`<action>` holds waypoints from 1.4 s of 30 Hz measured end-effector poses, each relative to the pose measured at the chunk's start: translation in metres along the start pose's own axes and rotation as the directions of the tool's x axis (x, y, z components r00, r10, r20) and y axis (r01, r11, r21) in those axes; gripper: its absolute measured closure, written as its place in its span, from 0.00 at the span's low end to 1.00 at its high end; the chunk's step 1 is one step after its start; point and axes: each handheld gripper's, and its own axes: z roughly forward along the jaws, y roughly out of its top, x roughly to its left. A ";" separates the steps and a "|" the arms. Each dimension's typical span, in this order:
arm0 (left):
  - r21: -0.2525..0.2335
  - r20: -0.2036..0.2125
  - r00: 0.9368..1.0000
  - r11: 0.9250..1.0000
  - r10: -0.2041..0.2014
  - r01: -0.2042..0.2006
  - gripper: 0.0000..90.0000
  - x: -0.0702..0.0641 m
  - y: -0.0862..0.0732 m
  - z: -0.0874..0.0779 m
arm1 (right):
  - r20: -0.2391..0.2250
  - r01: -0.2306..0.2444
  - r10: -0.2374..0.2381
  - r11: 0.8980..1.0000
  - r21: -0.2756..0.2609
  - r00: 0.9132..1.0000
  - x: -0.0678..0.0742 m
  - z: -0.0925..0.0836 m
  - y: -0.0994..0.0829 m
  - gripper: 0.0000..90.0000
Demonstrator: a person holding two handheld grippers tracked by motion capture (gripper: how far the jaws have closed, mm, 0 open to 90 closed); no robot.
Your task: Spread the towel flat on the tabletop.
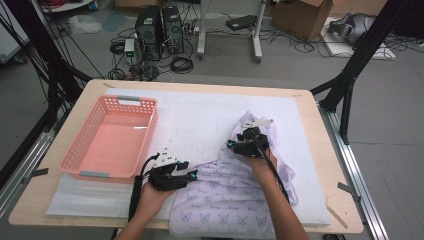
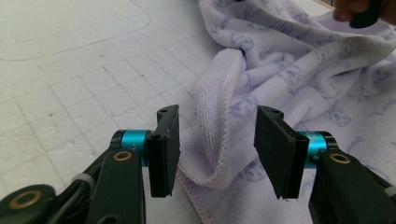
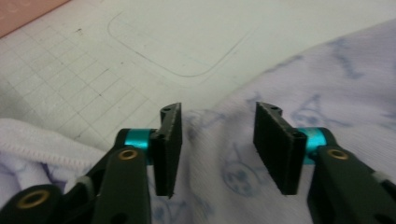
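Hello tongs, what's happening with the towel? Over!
Left tongs open around folded towel edge. Right tongs open over towel. Pink basket sits apart.

Grey floor behind a light wooden table topped with a white gridded foam mat. Black frame struts on both sides, metal rails along the table edges. Two black PC towers on the floor beyond the table, tangled cables around them. White stand legs mid-back, cardboard box upper right, white board lying beside it. Even, diffuse light, no hard shadows
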 end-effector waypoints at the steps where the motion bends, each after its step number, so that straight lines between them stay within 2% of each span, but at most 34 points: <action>1: -0.002 0.000 1.000 1.000 -0.001 0.001 0.56 0.000 0.000 0.000 | -0.005 0.017 -0.016 1.000 0.020 1.000 0.001 0.004 0.000 0.77; 3: -0.004 0.003 1.000 1.000 -0.002 0.002 0.56 0.000 0.000 -0.001 | -0.007 0.025 -0.025 0.998 0.050 1.000 0.002 0.007 -0.001 0.93; 4: -0.003 0.005 1.000 1.000 -0.002 0.002 0.56 0.000 0.000 -0.001 | -0.022 0.017 -0.016 0.999 0.051 1.000 0.001 0.005 -0.002 0.94; 8: 0.001 0.014 1.000 1.000 -0.009 0.009 0.56 -0.001 0.000 0.000 | -0.018 0.039 -0.039 0.999 -0.003 0.999 -0.003 -0.017 -0.009 0.95; 11: -0.005 0.023 1.000 1.000 -0.014 0.014 0.56 -0.004 0.000 0.002 | 0.019 0.053 -0.053 0.998 -0.028 0.998 -0.009 -0.046 -0.025 0.95; 16: -0.009 0.024 1.000 1.000 -0.012 0.012 0.55 -0.006 0.005 0.005 | 0.079 0.019 -0.015 0.999 -0.047 0.997 -0.027 -0.083 -0.058 0.95; 21: 0.003 0.028 1.000 1.000 0.008 -0.008 0.55 -0.009 0.015 0.012 | 0.118 -0.011 0.012 1.000 -0.013 0.993 -0.035 -0.102 -0.088 0.95; 23: -0.006 0.029 0.999 1.000 0.015 -0.015 0.55 -0.011 0.023 0.014 | 0.116 -0.029 0.030 0.999 -0.014 0.993 -0.036 -0.106 -0.096 0.94; 25: -0.021 0.028 0.999 1.000 0.017 -0.016 0.55 -0.012 0.030 0.016 | 0.124 -0.021 0.021 1.000 0.000 0.992 -0.036 -0.105 -0.100 0.93; 27: -0.002 0.019 1.000 1.000 0.020 -0.020 0.55 -0.011 0.039 0.022 | 0.127 -0.021 0.020 1.000 0.006 0.992 -0.035 -0.104 -0.103 0.89; 28: 0.001 0.016 1.000 1.000 0.023 -0.023 0.55 -0.010 0.042 0.024 | 0.128 -0.025 0.025 1.000 -0.002 0.991 -0.034 -0.104 -0.104 0.83; 29: -0.002 0.019 1.000 1.000 0.020 -0.019 0.55 -0.009 0.048 0.027 | 0.131 -0.025 0.028 0.999 -0.020 0.991 -0.034 -0.106 -0.105 0.76; 31: -0.004 0.013 1.000 1.000 0.016 -0.016 0.55 -0.006 0.058 0.031 | 0.121 -0.034 0.042 0.997 -0.068 0.992 -0.034 -0.111 -0.106 0.70; 36: 0.009 0.019 1.000 1.000 -0.002 0.002 0.59 0.001 0.080 0.052 | 0.133 -0.051 0.076 0.983 -0.178 0.988 -0.039 -0.128 -0.103 0.65; 38: 0.022 0.029 1.000 1.000 -0.012 0.011 0.60 0.001 0.086 0.066 | 0.135 -0.057 0.083 0.981 -0.186 0.987 -0.040 -0.131 -0.103 0.65; 40: 0.035 0.045 0.999 0.999 -0.017 0.015 0.60 -0.002 0.088 0.082 | 0.145 -0.048 0.073 0.984 -0.174 0.987 -0.041 -0.130 -0.105 0.64; 42: 0.062 0.066 0.998 0.998 0.002 -0.006 0.60 -0.006 0.089 0.097 | 0.154 -0.040 0.065 0.986 -0.161 0.986 -0.042 -0.129 -0.106 0.64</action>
